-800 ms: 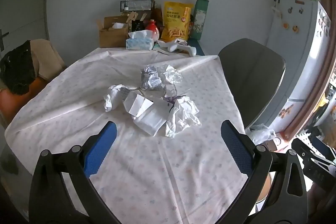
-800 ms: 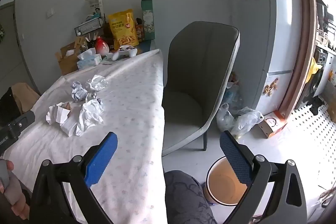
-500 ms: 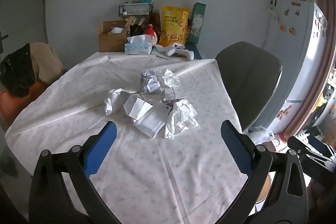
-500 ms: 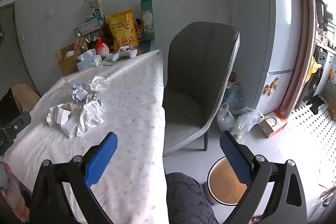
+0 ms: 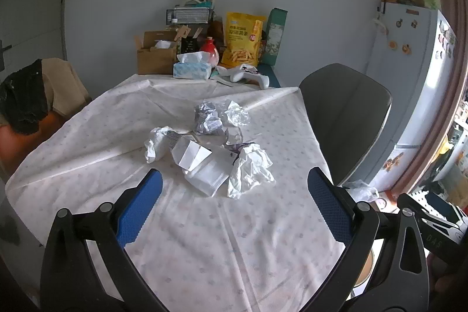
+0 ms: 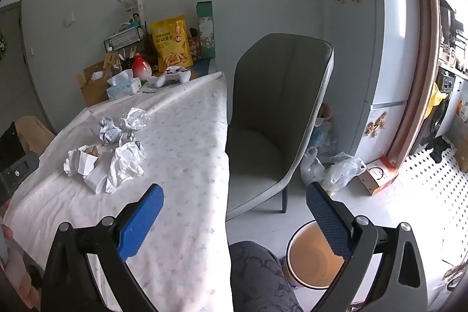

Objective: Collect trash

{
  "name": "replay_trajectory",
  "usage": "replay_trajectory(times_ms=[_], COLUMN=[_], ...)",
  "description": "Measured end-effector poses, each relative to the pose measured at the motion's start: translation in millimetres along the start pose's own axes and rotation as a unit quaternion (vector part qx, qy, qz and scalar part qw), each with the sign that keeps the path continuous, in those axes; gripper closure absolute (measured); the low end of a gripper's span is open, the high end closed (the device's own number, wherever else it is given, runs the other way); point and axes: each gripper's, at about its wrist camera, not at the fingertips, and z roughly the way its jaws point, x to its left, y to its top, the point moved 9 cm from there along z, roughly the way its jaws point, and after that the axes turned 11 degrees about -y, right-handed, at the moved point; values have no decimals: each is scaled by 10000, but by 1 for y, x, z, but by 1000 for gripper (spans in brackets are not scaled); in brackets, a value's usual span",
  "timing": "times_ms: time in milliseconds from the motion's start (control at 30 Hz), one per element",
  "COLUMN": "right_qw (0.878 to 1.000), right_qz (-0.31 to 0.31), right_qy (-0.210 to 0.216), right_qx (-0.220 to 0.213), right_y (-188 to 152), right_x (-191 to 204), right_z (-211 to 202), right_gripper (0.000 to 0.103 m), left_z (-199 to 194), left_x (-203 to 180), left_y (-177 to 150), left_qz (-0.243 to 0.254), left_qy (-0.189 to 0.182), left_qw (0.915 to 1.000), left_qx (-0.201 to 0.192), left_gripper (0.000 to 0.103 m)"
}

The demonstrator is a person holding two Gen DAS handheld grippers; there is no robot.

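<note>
Basically featherweight, squashy trash: crumpled paper mid-tabletop, away from every edge; pinch its bulging crown. Left gripper and right gripper gape wide, empty.

Both the left hand-held gripper and right hand-held gripper gape wide, empty, angled downward.

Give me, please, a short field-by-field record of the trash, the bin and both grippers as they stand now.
trash: crumpled paper pile lying mid-table on the tablecloth
bin: round bucket on the floor beside the table, by the grey chair
left gripper: jaws open, nothing between them, short of the pile
right gripper: jaws open, empty, over the table edge
collected: nothing visible in the bin
</note>
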Motion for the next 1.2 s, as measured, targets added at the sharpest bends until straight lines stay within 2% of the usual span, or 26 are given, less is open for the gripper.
replay_trajectory(times_ms=[500,733,1200], right_qw=[9999,9995,9997], right_qz=[83,129,216], right_qy=[101,286,115], right_qx=[13,10,-75], right_y=[-1,0,5], right_x=[2,4,-3], right_z=[-3,-5,-5], right_gripper=[7,8,7], left_z=[0,-2,-5], left_x=[-3,-2,-6], left_y=[-1,2,5], left_qz=[-41,-22,35], left_qy=[-183,-283,-321], left_qw=[9998,9996,9995], left_qx=[31,-6,-25], left_gripper=[4,4,4])
